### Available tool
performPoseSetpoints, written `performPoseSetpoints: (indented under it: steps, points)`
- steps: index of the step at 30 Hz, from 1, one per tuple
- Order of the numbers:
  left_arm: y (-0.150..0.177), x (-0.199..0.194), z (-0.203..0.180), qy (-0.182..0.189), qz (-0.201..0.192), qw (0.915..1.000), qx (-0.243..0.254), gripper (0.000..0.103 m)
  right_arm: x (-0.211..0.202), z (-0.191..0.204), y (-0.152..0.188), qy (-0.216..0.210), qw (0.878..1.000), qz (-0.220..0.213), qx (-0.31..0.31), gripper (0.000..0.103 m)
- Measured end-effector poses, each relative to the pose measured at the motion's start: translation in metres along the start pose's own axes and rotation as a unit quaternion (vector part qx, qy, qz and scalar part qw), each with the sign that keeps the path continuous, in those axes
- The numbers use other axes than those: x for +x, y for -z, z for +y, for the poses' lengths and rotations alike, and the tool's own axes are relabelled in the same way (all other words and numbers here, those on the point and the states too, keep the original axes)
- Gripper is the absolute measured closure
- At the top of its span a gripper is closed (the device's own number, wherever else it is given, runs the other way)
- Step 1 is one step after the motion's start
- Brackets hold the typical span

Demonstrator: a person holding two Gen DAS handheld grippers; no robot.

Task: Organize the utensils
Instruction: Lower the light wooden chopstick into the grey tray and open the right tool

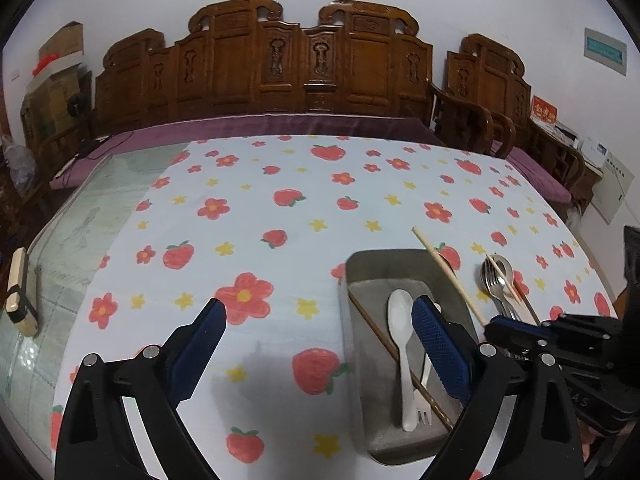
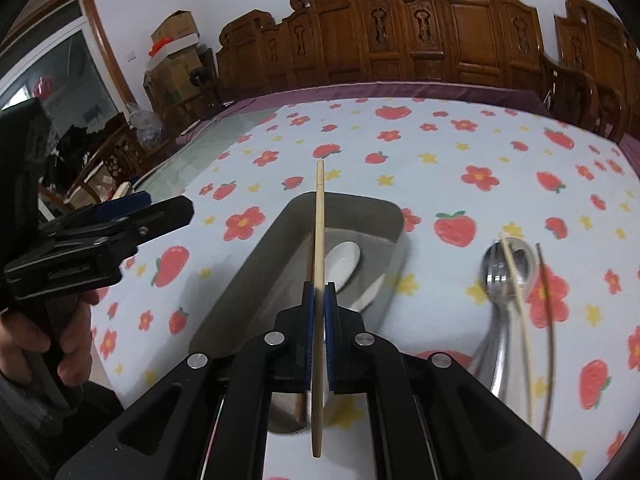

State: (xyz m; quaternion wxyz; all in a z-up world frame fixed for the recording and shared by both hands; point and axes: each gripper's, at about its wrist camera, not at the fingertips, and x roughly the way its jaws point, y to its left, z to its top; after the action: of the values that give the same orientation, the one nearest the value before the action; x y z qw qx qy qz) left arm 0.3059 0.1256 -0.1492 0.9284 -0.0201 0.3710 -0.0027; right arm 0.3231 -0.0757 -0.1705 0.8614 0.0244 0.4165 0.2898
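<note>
While my right gripper [image 2: 319, 300] is clenched on a pale chopstick [image 2: 319, 240], the stick runs straight up toward twelve o'clock in the right wrist view, its far tip reaching over the back rim of the grey tray [image 2: 248, 280]. My left gripper [image 1: 318, 320] hangs released with nothing between its blue pads [image 1: 440, 348]; its right finger sits over the tray [image 1: 400, 258], the left one over the flowered tablecloth [image 1: 240, 216]. Inside the tray I see a white spoon [image 1: 402, 336] lying lengthwise, a white fork [image 1: 425, 410] just beside it toward five o'clock, and a dark chopstick [image 1: 384, 340] crossing them diagonally. Outside the tray, at about three o'clock from it, a loose heap of metal spoons and forks [image 1: 496, 276] lies on the cloth with another pale chopstick [image 2: 518, 300] and a dark chopstick [image 2: 550, 308] laid across it. From the right wrist camera the left gripper [image 2: 132, 216] appears at nine o'clock, a hand [image 2: 48, 340] wrapped around its grip below. A wooden carved bench [image 1: 304, 60] stands behind the table at twelve o'clock.
</note>
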Motion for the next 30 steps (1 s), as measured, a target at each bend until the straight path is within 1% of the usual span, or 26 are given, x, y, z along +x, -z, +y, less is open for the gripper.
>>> performPoseSetpoints:
  steps: [6,12,18,24,27,30]
  points:
    - [-0.003,-0.003,0.01,-0.005,-0.005,0.9999,-0.011,0.013,0.02,0.002,-0.002,-0.006,1.0,0.008,0.025,0.097]
    - [-0.004,-0.004,0.015,-0.006,-0.007,0.9998,-0.016,0.013,0.034,0.006,0.004,-0.001,0.999,0.021,0.028,0.097]
    - [-0.004,-0.004,0.014,-0.006,-0.005,0.9999,-0.013,0.013,0.044,0.009,0.011,-0.006,0.999,0.032,0.024,0.095]
    - [-0.004,-0.004,0.004,0.002,-0.005,0.9999,-0.01,0.013,0.039,0.006,0.009,-0.017,0.999,0.023,0.019,0.095]
    - [-0.004,-0.005,-0.007,0.009,-0.007,0.9999,-0.004,0.013,0.026,0.001,0.006,-0.019,1.0,0.01,0.011,0.095]
    - [-0.003,-0.004,-0.021,0.017,-0.006,0.9998,0.004,0.013,0.006,-0.007,0.005,-0.005,1.0,-0.006,-0.01,0.095]
